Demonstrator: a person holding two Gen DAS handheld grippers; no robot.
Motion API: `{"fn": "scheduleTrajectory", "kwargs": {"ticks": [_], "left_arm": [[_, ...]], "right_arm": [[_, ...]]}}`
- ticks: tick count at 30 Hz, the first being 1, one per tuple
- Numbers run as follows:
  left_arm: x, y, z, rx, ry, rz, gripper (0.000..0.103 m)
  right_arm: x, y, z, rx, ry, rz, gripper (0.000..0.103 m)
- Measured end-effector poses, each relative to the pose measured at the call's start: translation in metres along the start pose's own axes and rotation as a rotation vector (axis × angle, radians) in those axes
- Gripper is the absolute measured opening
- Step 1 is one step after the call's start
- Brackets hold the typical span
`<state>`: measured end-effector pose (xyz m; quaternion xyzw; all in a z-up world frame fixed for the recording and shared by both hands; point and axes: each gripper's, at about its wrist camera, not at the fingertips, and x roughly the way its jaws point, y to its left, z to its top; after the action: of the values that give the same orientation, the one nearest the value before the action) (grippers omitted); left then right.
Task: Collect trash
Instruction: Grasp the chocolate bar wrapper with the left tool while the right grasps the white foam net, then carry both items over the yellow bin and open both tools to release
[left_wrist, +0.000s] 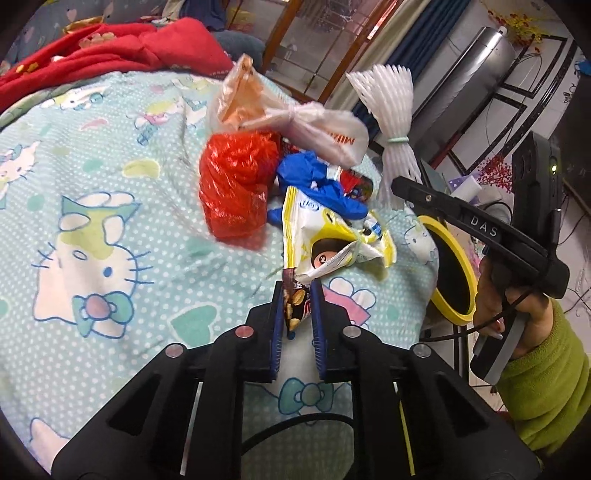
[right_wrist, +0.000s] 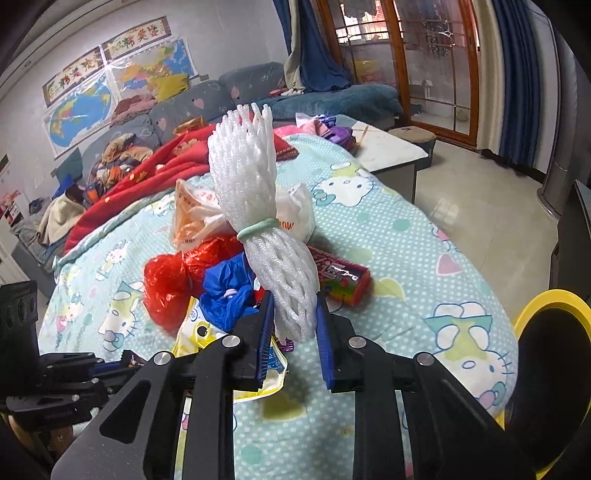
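White foam net (right_wrist: 266, 229) clamped between right tool (right_wrist: 295, 314)

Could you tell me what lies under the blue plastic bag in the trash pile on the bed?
The blue plastic bag overlaps the yellow snack packet and a red wrapper. Whatever lies beneath its middle is covered.

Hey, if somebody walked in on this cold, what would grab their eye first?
Probably the white foam fruit net, tied with a green band, held upright in the right gripper above the Hello Kitty bedspread. Next, the trash pile behind it, chiefly the red plastic bag. The left gripper pinches a dark snack wrapper.
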<state>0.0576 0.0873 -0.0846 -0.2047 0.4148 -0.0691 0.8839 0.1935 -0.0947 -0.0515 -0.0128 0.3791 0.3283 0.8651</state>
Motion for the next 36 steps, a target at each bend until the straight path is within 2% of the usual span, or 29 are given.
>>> {"fn": "scheduleTrajectory", "kwargs": {"ticks": [7,15,36], "left_arm": [[-0.021,-0.004,0.006,0.011,-0.071,-0.006,0.007],[-0.031,-0.03,0.015,0.068,-0.127,-0.03,0.006],[-0.014,-0.104,0.037,0.213,-0.171,-0.107,0.006]], "right_arm": [[-0.019,-0.004,0.003,0.017,-0.037,-0.012,0.021],[-0.046,-0.019,0.003,0.051,-0.076,-0.033,0.021],[-0.1,-0.07,-0.009,0.16,-0.159,-0.14,0.021]]}}
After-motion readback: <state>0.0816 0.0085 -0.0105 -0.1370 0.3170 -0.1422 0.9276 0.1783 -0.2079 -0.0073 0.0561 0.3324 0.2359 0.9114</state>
